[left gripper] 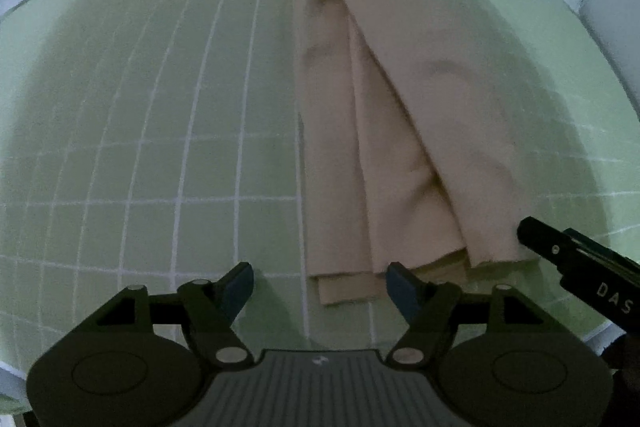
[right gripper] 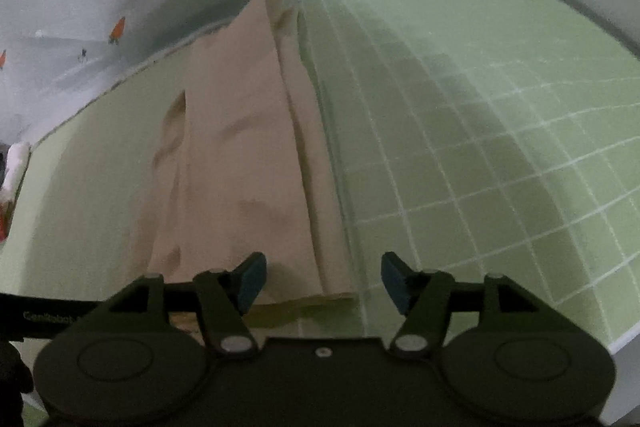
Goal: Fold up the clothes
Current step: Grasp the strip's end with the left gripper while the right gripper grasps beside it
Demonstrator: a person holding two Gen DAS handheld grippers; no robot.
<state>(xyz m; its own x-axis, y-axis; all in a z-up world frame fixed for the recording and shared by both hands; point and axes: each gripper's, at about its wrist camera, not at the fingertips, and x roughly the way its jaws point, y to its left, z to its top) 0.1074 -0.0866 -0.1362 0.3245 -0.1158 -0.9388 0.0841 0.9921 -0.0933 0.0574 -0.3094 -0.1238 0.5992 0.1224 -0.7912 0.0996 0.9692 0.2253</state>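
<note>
With the left claw (left gripper: 320, 287) and right claw (right gripper: 323, 279) both wide open and empty, each should pinch every layer at the near hem of the beige cloth (left gripper: 384, 115) on the green mat (left gripper: 160, 107) before lifting together

Your folded cloth (left gripper: 384, 131) lies lengthwise on the mat (left gripper: 140, 147), which covers the worktop. Its near end sits just ahead of your left tongs (left gripper: 320, 287), with the right tongs (right gripper: 323, 281) beside it.

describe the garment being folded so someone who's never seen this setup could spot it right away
Start from the green gridded mat that covers the table. Along it lies one long beige garment, folded lengthwise into a narrow strip with overlapping layers. It is the only cloth on the mat, its near end just ahead of both grippers.
</note>
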